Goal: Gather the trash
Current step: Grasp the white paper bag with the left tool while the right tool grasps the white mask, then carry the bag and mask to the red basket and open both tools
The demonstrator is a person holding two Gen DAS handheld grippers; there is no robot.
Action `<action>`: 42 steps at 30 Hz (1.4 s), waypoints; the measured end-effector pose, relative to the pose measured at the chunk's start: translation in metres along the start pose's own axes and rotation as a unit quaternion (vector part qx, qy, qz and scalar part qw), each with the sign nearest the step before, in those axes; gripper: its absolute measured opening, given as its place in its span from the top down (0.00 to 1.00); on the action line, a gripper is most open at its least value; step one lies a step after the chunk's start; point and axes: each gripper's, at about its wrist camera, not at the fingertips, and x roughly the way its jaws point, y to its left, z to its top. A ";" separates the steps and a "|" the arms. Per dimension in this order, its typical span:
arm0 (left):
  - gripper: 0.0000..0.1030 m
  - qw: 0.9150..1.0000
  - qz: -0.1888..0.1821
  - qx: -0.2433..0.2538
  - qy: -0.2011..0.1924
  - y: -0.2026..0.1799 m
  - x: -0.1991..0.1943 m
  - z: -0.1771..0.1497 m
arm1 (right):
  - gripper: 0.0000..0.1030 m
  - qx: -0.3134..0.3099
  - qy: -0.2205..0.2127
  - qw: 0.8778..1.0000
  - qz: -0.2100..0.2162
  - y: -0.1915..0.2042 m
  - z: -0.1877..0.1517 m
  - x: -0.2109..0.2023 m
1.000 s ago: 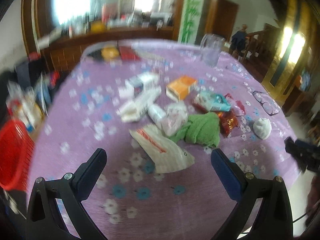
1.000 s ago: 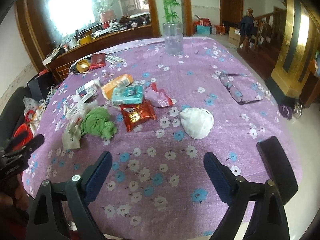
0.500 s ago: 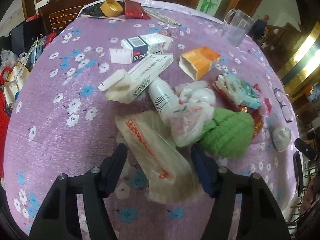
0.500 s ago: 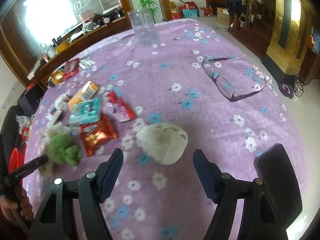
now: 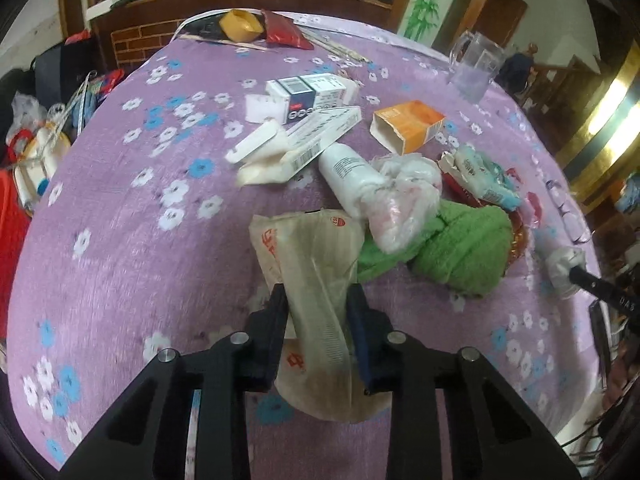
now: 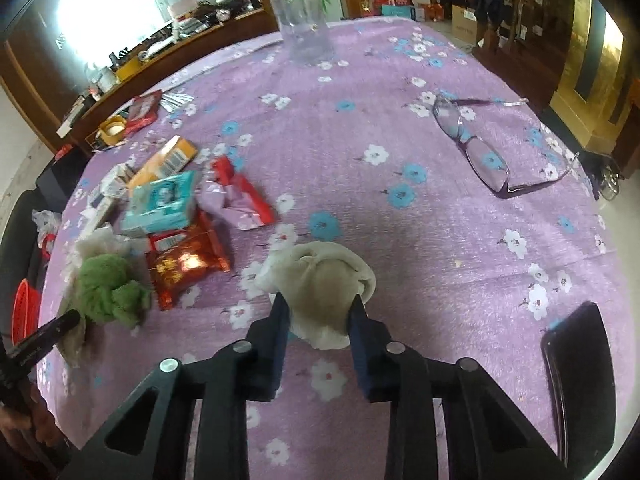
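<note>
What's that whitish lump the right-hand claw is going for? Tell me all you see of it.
The crumpled wad looks like off-white tissue or soft paper, bunched into a rounded ball with folds on top. It sits on the purple flowered tablecloth, apart from the snack wrappers. The right gripper straddles it, jaws closing, pads against its sides.

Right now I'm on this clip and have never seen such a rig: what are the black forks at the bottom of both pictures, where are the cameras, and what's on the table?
No robot here: a person holds a pair of tongs in each hand, and a fisheye camera on each looks forward along its two fingers.

In the left view, the left tongs are closing around a crumpled bag. In the right view, the right tongs are closing around a white wad.

On the purple cloth lie a green rag, boxes, wrappers, a white bottle, glasses and a clear jug.
</note>
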 end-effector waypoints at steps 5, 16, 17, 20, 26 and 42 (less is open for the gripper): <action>0.72 0.999 0.010 0.002 -0.036 0.006 -0.023 -0.008 | 0.72 -0.032 -0.023 0.999 0.024 0.037 -0.014 -0.025; 0.72 0.994 0.034 0.034 -0.097 0.014 -0.067 -0.019 | 0.72 -0.124 -0.051 0.987 0.087 0.125 -0.026 -0.055; 0.72 0.994 0.037 0.033 -0.101 0.017 -0.071 -0.019 | 0.72 -0.131 -0.049 0.986 0.090 0.131 -0.028 -0.055; 0.72 0.992 0.045 0.029 -0.115 0.028 -0.084 -0.020 | 0.72 -0.150 -0.045 0.982 0.104 0.151 -0.032 -0.056; 0.72 0.988 0.062 0.006 -0.138 0.062 -0.110 -0.024 | 0.72 -0.190 -0.038 0.972 0.133 0.199 -0.035 -0.059; 0.72 0.971 0.133 -0.090 -0.180 0.199 -0.174 -0.037 | 0.71 -0.291 -0.013 0.933 0.214 0.363 -0.045 -0.054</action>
